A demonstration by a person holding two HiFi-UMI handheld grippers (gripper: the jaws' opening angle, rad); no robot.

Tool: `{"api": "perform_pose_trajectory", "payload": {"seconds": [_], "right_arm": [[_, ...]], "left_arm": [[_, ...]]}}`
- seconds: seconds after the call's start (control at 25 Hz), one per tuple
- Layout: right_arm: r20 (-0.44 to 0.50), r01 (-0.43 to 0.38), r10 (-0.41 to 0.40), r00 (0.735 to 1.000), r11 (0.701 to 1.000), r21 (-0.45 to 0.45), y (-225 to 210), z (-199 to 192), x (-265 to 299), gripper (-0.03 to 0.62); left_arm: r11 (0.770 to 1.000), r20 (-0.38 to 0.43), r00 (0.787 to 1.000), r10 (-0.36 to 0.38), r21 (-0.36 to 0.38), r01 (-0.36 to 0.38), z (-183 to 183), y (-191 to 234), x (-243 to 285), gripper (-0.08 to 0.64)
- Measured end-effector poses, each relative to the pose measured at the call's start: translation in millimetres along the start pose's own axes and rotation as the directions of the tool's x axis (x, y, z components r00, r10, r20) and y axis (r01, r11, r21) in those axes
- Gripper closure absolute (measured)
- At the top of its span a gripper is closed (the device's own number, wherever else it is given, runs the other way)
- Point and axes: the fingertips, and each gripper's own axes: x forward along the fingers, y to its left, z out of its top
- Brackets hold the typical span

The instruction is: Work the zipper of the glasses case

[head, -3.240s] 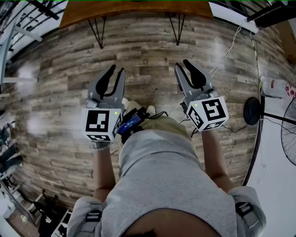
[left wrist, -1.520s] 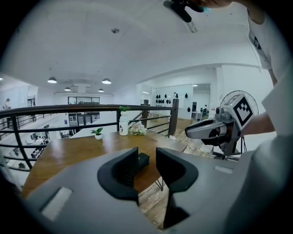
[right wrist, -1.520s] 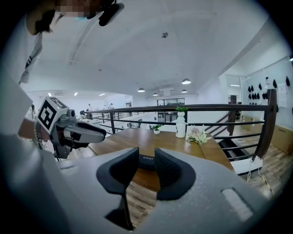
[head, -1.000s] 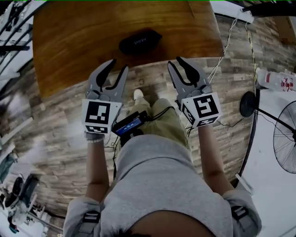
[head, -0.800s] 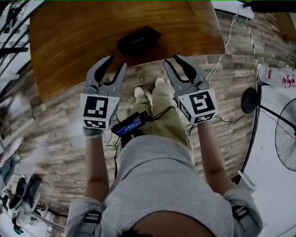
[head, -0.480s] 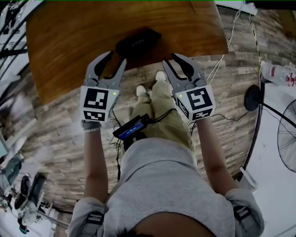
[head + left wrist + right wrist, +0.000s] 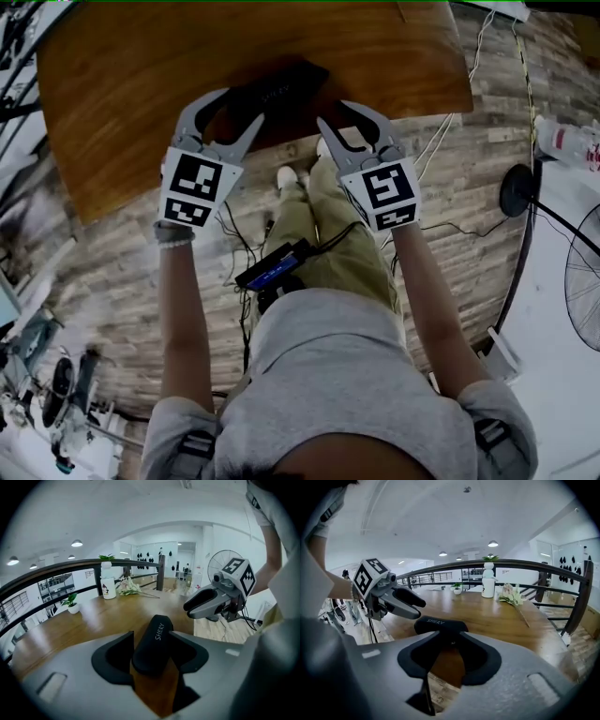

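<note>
A black zipped glasses case (image 7: 281, 89) with white lettering lies on the wooden table (image 7: 122, 103), close to its near edge. My left gripper (image 7: 236, 108) reaches over that edge. Its jaws are opening, and the near end of the case (image 7: 152, 644) sits between the tips without the pads pressing on it. My right gripper (image 7: 339, 120) hovers at the table's edge just right of the case, its jaws also opening with nothing between them. In the right gripper view the case (image 7: 440, 624) lies crosswise just beyond the tips, and the left gripper (image 7: 393, 599) is at its left end.
At the table's far side stand a white bottle (image 7: 108, 587), a bunch of flowers (image 7: 129, 587) and a small potted plant (image 7: 71, 604), with a dark railing (image 7: 511, 564) behind. On the wooden floor are cables, a fan (image 7: 581, 281) and a bottle (image 7: 567, 145).
Both grippers have moved forward from above the floor to the table's edge, up to the case. The left jaws have spread wider, and the right ones a little.
</note>
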Motion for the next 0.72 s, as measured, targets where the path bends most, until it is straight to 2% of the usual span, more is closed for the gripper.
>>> {"api": "perform_pose_trajectory", "payload": {"seconds": [0.52, 0.72], "right_arm": [[-0.125, 0.035, -0.044, 0.991, 0.997, -0.070, 3.5, -41.8, 43.7, 0.463], [-0.160, 0.041, -0.053, 0.986, 0.996, -0.075, 3.6, -45.4, 54.7, 0.463]], "left_arm": [[0.992, -0.093, 0.989, -0.111, 0.057, 0.117, -18.2, -9.3, 23.7, 0.324], [0.989, -0.097, 0.986, -0.133, 0.051, 0.139, -18.4, -6.3, 24.6, 0.318]]}}
